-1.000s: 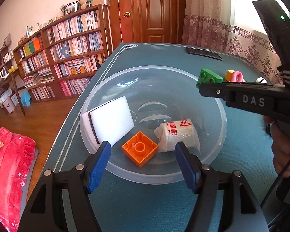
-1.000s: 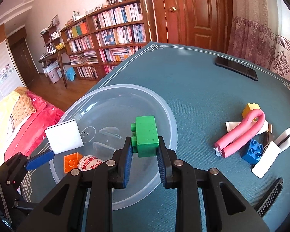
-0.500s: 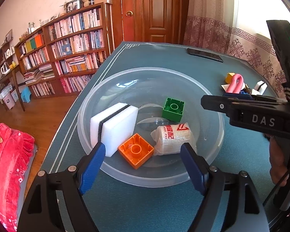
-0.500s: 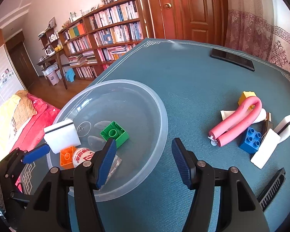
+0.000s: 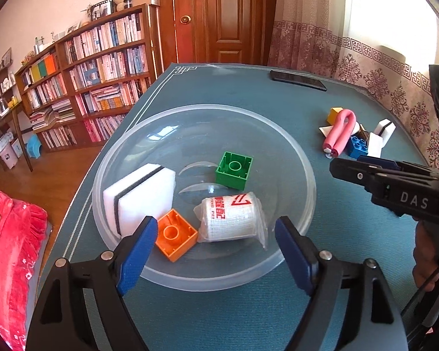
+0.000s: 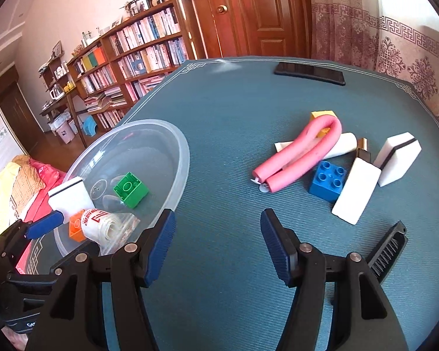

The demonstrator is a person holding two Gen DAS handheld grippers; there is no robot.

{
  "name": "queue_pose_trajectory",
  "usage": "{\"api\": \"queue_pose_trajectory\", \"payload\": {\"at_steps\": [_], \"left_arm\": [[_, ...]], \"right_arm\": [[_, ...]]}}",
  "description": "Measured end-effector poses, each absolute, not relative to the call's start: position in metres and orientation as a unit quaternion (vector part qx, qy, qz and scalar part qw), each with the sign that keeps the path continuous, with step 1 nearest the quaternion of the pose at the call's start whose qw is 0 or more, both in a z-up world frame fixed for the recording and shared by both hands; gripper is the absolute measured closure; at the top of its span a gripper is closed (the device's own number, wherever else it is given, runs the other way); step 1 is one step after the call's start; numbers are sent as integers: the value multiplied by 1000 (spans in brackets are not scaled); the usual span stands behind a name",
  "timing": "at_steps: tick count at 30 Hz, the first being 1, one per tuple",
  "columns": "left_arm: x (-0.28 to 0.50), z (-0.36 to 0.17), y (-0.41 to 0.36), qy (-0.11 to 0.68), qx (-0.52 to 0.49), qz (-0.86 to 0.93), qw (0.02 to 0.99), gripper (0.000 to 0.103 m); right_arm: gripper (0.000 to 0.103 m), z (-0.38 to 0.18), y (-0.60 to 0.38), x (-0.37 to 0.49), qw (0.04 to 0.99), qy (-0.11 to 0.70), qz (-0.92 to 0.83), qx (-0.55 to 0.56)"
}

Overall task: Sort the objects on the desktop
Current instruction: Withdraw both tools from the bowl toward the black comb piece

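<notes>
A clear plastic bowl sits on the teal table mat. Inside lie a green brick, an orange brick, a white sponge with a black stripe and a wrapped white roll. My left gripper is open over the bowl's near rim, holding nothing. My right gripper is open and empty over bare mat, right of the bowl. Beyond it lie a pink foam roller, a blue brick, a yellow block and white sponges.
A black phone lies near the table's far edge. A black brush rests at the right, near my right gripper. Bookshelves, a wooden door and a curtain stand beyond the table. A red bed cover is to the left.
My right gripper opened and dropped the green brick into the bowl, then swung right toward the pile of loose objects. My left gripper stayed open and pulled back slightly.
</notes>
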State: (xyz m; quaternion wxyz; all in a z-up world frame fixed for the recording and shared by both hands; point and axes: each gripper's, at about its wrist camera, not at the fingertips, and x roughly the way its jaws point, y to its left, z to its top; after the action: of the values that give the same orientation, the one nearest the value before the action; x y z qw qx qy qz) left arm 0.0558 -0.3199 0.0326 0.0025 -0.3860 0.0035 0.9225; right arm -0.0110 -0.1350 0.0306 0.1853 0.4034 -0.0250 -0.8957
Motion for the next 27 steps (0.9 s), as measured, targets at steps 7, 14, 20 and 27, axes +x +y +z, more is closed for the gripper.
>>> {"api": "queue_pose_trajectory", "payload": {"at_steps": [7,14,20,27], "left_arm": [[51,37,-300,16,-382,924,18,18],[46,42,-279,24,-380,924,30,18],[42,48,-259,35,-373,926,45,17],[32,51,-233,41,-369,926,61,16]], "right_arm": [[39,30,-99,-7,141,-22,-909,392],[39,20,-69,-7,120,-39,-905,407],[39,11,-53,-5,122,-49,-900,416],[39,9,-37,5,99,-22,-907,410]]}}
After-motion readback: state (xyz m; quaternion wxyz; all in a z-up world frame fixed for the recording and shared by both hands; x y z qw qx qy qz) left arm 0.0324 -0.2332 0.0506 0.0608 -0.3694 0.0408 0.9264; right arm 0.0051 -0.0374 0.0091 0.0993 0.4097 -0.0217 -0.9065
